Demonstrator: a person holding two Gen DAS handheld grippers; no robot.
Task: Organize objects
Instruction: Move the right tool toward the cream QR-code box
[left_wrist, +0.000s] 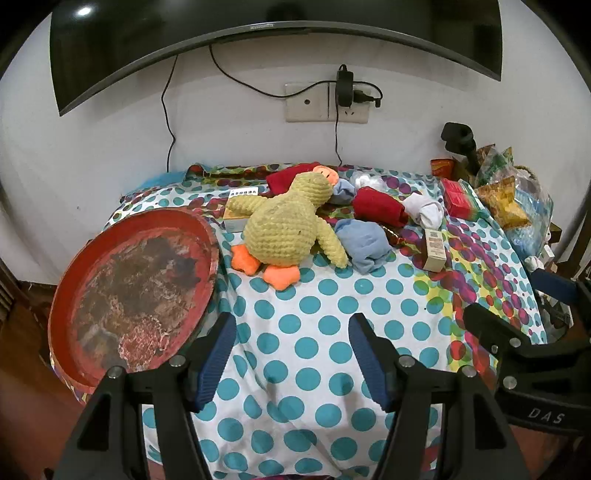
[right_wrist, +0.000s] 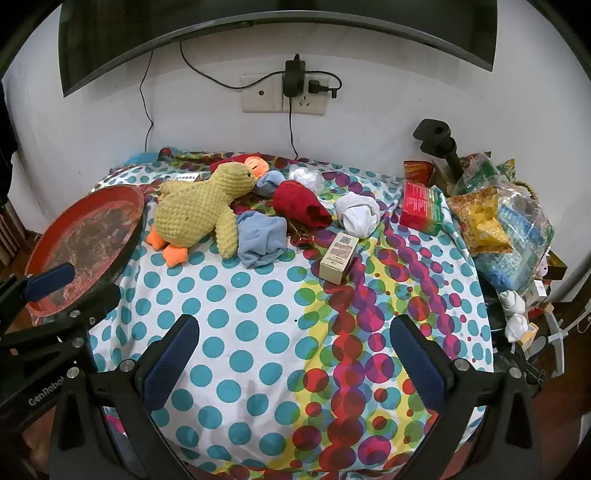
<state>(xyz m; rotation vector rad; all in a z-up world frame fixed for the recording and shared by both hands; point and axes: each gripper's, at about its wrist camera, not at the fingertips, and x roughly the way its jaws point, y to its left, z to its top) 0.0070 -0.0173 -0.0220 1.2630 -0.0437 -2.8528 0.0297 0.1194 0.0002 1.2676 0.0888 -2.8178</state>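
Below a wall-mounted screen (right_wrist: 277, 14), polka-dot cloth (right_wrist: 258, 295) — both claws (left_wrist: 291, 354) (right_wrist: 293, 363) gape, empty.

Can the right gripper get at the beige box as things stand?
Probably yes. The right gripper is open and empty, bare cloth lies between it and the beige box, and nothing sits on the box.

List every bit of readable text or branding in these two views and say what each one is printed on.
"DAS" — on the right gripper's black body, seen in the left wrist view.
"GenRobo", cut off at the frame edge — on the left gripper's body, seen in the right wrist view.
Too small or blurred to read: the mark on the TV bezel, and print on the beige box, red box, white label and snack bags.
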